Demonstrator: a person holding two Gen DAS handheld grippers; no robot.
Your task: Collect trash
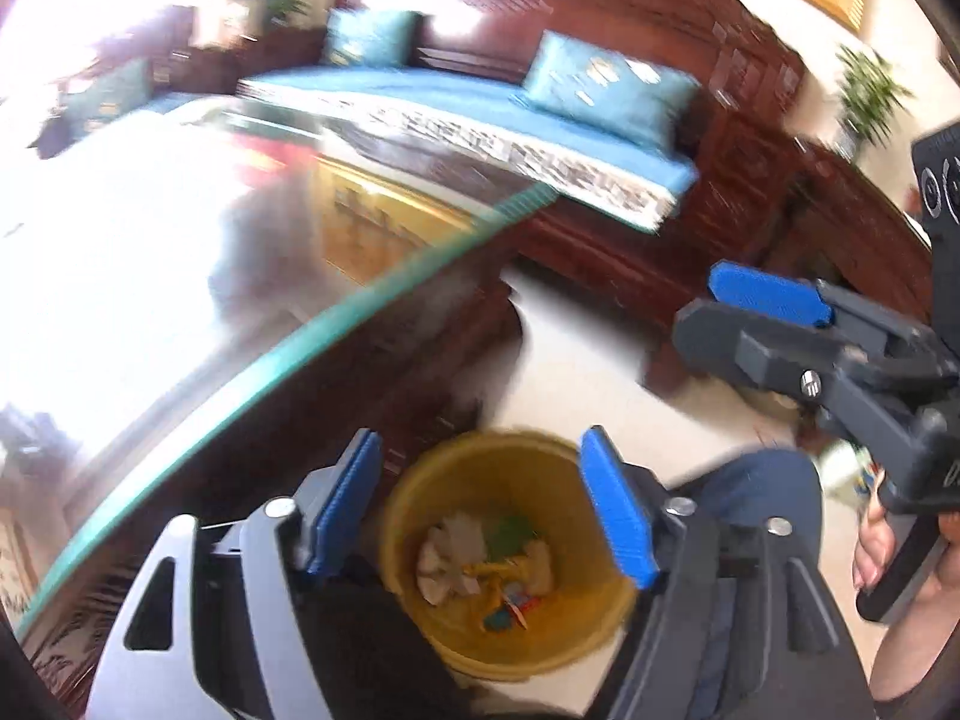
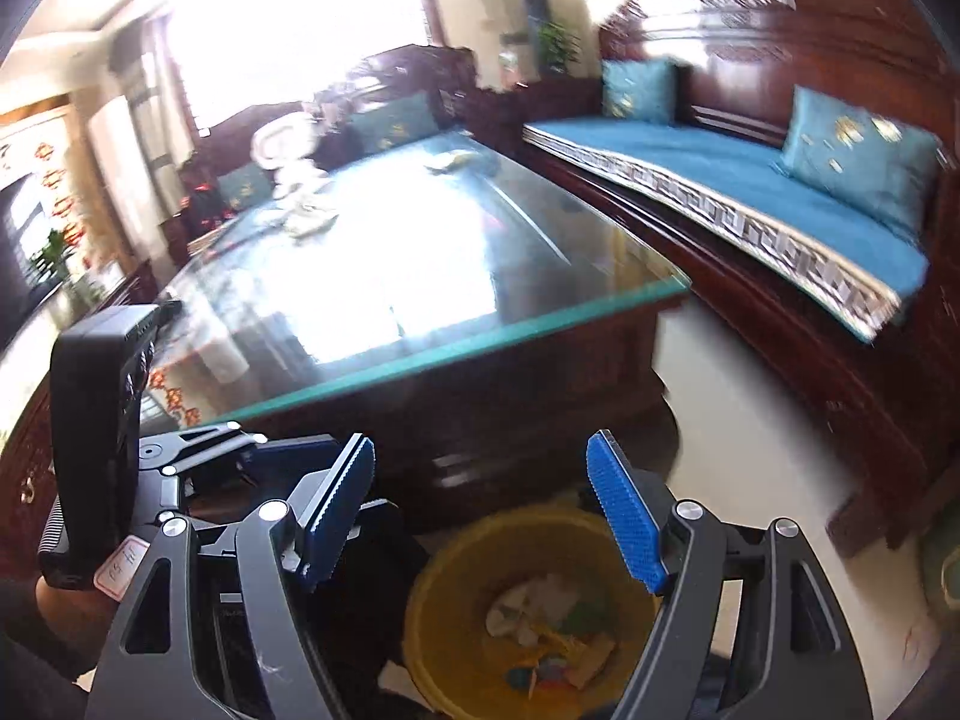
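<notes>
Yellow bin (image 1: 420, 498) upright, mouth up, holding blurred trash (image 1: 480, 564); near rim hidden. Left gripper (image 1: 483, 510) and right gripper (image 2: 480, 516): jaws apart, empty.

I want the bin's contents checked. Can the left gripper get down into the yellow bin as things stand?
Probably yes: the left gripper hangs open and empty right above the yellow bin, whose mouth is uncovered, and the right gripper is off to one side.

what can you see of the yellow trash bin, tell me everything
The yellow trash bin is round, open-topped and looks like plastic. It stands upright on the pale floor beside the dark wooden glass-topped table. Inside lies a small heap of crumpled paper and colourful wrappers, well below the rim. No lid shows. Both grippers hover above it with jaws open and empty; neither touches it.
</notes>
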